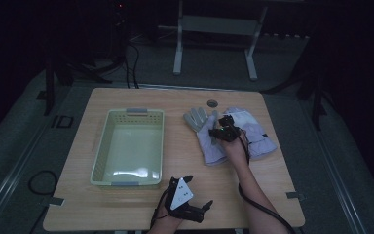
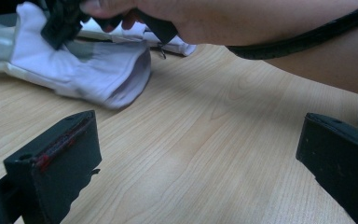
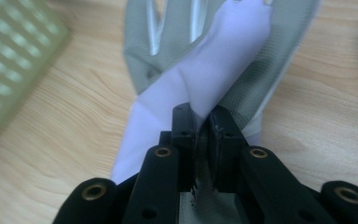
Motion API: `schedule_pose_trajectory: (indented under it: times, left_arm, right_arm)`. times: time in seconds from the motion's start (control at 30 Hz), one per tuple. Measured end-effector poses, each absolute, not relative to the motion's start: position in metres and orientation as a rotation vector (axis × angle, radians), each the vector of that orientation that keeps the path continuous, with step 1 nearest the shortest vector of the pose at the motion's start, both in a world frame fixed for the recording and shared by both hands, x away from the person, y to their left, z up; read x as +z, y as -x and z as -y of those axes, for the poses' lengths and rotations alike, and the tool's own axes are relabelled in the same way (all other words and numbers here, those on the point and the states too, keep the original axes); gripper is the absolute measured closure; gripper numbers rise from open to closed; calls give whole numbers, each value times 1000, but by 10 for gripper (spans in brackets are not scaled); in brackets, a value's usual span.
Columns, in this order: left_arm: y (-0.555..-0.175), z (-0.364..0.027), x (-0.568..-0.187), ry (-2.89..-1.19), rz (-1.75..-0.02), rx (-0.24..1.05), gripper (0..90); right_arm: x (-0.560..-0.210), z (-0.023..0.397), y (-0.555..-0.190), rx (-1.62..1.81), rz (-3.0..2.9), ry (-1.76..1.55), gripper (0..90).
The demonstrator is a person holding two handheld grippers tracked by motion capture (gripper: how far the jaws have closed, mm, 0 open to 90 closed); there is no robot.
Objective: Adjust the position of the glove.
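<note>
The pale green basket point(image 1: 108, 146) stands on the desk point(image 1: 185, 204) left of centre, with nothing inside it. To its right lie two white-and-grey gloves. The right gripper point(image 1: 222, 127) has its jaws pressed together, pinching the nearer glove point(image 1: 209, 141), just beside the farther glove point(image 1: 258, 136). The left gripper point(image 1: 197, 192) rests near the desk's front edge, jaws spread wide apart.

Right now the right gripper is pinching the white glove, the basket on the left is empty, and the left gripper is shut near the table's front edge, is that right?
Not quite: the left gripper is open, its jaws wide apart over bare table in the left gripper view. The right gripper does pinch the white glove, and the basket is empty.
</note>
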State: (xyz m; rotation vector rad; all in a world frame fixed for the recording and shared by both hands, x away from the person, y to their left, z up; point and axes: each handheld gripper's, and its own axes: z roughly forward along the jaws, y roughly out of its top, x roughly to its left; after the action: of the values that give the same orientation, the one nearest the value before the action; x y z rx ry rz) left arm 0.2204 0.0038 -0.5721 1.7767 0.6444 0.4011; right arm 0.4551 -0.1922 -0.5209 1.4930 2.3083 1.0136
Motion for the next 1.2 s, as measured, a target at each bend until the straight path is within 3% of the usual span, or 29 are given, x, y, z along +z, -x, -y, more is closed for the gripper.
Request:
schedule_pose_trajectory:
  times: [0.33,0.53,0.77,1.2]
  left_arm:
    - [-220,-3,-572,-1783,-645,426,0]
    - [-219,-3,-572,-1786,-644,436,0]
    - [-218,-2,-572,-1783,-641,449,0]
    - [-219,-3,-572,-1785,-636,426,0]
  right_arm:
    - [-470,194,-419,1144,-2109,-1574,837]
    - [-463,185,-394,1110,-2070,-1605,837]
    - [-481,186,-377,1074,-1984,-1697,838]
    - [-534,174,-400,944,-2043,-1765,812]
